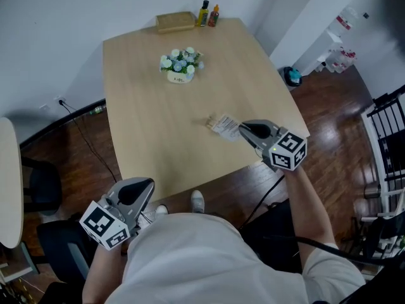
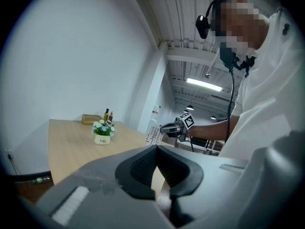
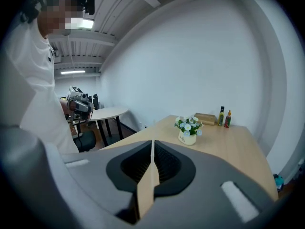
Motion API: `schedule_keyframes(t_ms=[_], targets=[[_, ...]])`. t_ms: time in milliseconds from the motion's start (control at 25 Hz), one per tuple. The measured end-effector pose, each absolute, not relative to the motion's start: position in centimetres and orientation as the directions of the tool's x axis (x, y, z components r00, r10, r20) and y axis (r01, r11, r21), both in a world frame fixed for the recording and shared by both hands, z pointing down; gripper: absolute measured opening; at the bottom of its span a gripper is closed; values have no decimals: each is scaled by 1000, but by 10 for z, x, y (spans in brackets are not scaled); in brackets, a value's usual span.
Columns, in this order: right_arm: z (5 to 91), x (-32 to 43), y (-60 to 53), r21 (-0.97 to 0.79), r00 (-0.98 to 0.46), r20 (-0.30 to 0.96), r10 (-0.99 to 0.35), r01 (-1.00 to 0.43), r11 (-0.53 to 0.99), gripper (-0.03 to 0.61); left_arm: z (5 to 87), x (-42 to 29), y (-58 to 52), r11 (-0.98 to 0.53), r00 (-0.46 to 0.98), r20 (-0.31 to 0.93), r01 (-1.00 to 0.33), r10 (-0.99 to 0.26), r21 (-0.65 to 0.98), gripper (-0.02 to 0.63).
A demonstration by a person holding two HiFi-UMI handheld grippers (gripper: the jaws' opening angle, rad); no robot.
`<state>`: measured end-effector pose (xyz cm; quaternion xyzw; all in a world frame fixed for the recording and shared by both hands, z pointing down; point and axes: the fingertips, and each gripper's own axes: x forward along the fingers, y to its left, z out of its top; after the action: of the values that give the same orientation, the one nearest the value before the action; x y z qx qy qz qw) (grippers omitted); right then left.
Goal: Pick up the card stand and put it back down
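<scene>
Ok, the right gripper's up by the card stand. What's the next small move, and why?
Probably open the right gripper where it is. Its jaws are together with nothing visible between them, and the card stand is right at its tip, near the table edge. Pushing forward while shut would likely just knock the stand.

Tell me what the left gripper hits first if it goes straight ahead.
Probably the card stand, held by the right gripper directly beyond the tips of the left gripper. Depth is unclear; it might pass just under the stand, above the table.
</scene>
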<state>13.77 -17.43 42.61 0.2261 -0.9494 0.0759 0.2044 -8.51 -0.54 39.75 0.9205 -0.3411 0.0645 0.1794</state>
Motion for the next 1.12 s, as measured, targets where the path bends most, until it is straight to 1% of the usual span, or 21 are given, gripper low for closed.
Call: schedule_keyframes(t_ms=[360, 720, 960, 1120], targets=[[390, 109, -76, -48, -818, 384, -428, -481, 875, 20, 397, -100, 11, -763, 809, 226, -587, -542, 270, 2], [377, 81, 17, -81, -800, 355, -483, -541, 837, 20, 404, -120, 36, -818, 864, 212, -501, -456, 282, 2], [380, 70, 54, -91, -777, 359, -517, -580, 809, 20, 412, -126, 51, -846, 878, 231, -470, -419, 254, 0], [379, 65, 66, -92, -771, 359, -526, -590, 802, 20, 410, -128, 60, -854, 888, 220, -452, -403, 259, 0]])
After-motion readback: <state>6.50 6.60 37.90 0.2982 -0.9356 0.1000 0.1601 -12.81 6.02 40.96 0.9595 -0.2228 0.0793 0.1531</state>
